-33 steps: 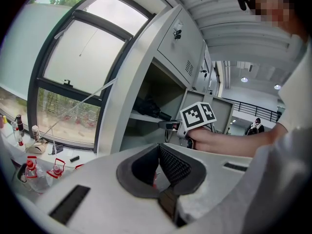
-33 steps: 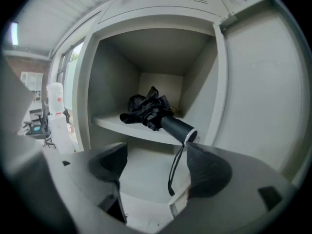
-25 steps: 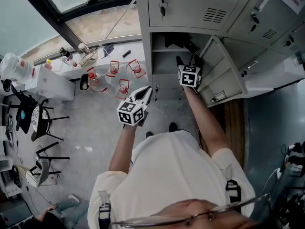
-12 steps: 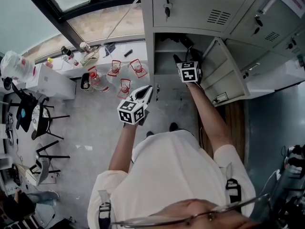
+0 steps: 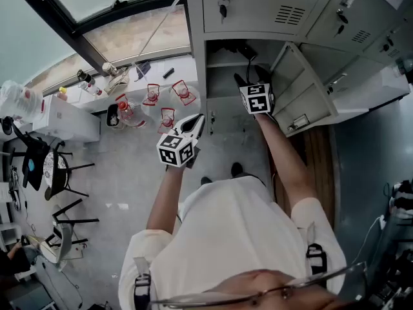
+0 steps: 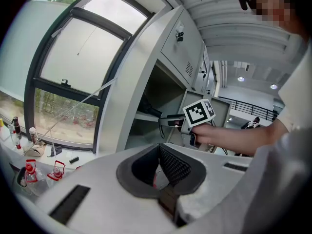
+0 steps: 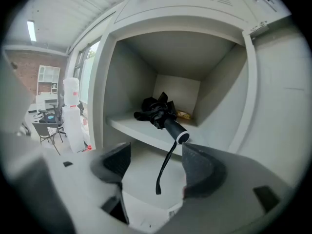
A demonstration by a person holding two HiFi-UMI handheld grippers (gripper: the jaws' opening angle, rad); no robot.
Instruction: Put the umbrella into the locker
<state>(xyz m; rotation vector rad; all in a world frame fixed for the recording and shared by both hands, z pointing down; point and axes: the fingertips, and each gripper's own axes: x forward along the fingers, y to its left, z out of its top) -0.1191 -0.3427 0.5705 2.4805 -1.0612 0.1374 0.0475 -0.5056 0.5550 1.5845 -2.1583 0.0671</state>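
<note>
The black folded umbrella (image 7: 158,111) lies on the shelf (image 7: 134,129) inside the open locker (image 5: 222,92), its handle (image 7: 176,131) jutting over the shelf edge and its strap (image 7: 164,168) hanging down. My right gripper (image 7: 155,156) is just in front of the handle; its jaws are closing but still wide apart, with only the loose strap dangling between them, untouched. The head view shows the right gripper (image 5: 248,77) at the locker mouth. My left gripper (image 5: 197,120) hovers further left, shut and empty. The left gripper (image 6: 160,155) view shows the umbrella (image 6: 147,112).
The locker door (image 5: 300,86) stands open to the right. Closed upper lockers have keys (image 5: 222,6) hanging in them. Left of the locker are a sill with bottles (image 5: 97,79), red-capped containers (image 5: 152,94), a white box (image 5: 68,118) and chairs (image 5: 58,173).
My right gripper has shifted a little at the locker mouth while the umbrella stays on the shelf. The left gripper has kept its place.
</note>
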